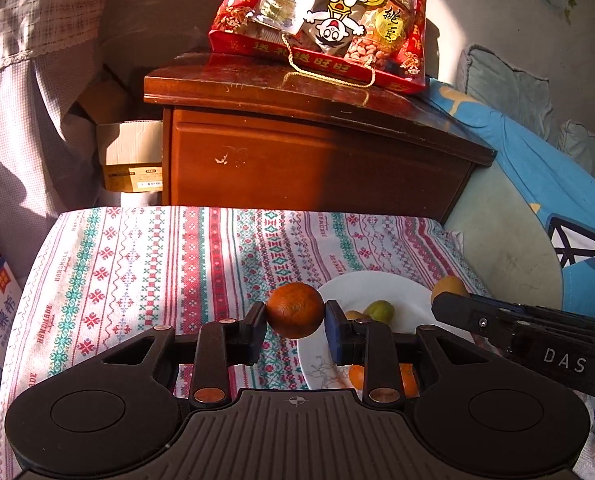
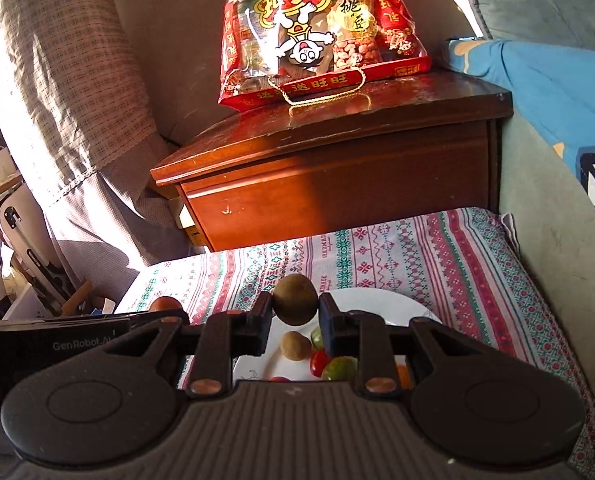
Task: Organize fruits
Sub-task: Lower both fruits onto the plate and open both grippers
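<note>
The left gripper (image 1: 295,326) is clamped on an orange mandarin (image 1: 295,310), pinched between both fingertips and held clear above the patterned tablecloth (image 1: 137,264), just off the left rim of the white plate (image 1: 361,286). The right gripper (image 2: 296,322) grips a brownish-green round fruit (image 2: 294,299) in the same way, raised over the plate's (image 2: 377,300) near-left part.

Beneath and just beyond the right gripper's fingers, the plate holds a small tan fruit (image 2: 295,345), a red one (image 2: 320,362), a pale green one (image 2: 340,367) and another small green piece (image 2: 317,337); an orange piece (image 2: 403,374) shows at the plate's right side, partly hidden by the finger.

From the left wrist view the right gripper's body (image 1: 537,336) reaches in from the right edge of the table, low over the plate's right rim, so the two tools sit close together there. The plate lies near the table's right edge. The cloth to the left of the plate, toward the far-left corner, is bare.

Past the table's far edge stands a dark wooden cabinet (image 1: 317,152), close against it, with a red snack gift bag (image 1: 325,20) on top. A blue quilt (image 1: 537,160) borders the right side.
</note>
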Tool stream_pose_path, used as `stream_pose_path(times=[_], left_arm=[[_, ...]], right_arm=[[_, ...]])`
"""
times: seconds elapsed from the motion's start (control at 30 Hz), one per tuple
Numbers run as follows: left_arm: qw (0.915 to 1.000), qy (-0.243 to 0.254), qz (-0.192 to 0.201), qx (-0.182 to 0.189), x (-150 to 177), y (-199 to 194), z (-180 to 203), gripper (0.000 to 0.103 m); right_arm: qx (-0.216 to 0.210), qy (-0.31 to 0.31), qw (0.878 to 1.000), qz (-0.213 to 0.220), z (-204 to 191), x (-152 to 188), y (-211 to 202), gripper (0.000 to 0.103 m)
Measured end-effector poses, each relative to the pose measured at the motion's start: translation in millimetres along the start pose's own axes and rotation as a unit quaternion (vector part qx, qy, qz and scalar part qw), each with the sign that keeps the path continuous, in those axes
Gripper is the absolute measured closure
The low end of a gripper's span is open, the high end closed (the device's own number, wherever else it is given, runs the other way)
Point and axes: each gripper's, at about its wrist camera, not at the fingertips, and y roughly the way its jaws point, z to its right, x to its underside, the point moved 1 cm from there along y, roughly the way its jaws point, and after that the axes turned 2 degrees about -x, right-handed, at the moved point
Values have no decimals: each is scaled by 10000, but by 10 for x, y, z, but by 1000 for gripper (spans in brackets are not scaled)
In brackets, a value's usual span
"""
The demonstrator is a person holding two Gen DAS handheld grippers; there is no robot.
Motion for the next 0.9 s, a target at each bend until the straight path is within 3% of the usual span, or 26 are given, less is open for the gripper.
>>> stream_pose_path(times=[0.2, 0.53, 0.9], left_arm=[[9998, 82, -18, 181, -53, 144, 155, 75], [9989, 106, -413, 218, 83, 537, 331, 75], [9978, 182, -627, 67, 153, 694, 367, 74]], right_arm=[[173, 609, 9978, -185, 362, 44, 132, 78], [261, 698, 9956, -568, 474, 211, 404, 78], [374, 777, 9944, -616, 489, 226, 433, 74]])
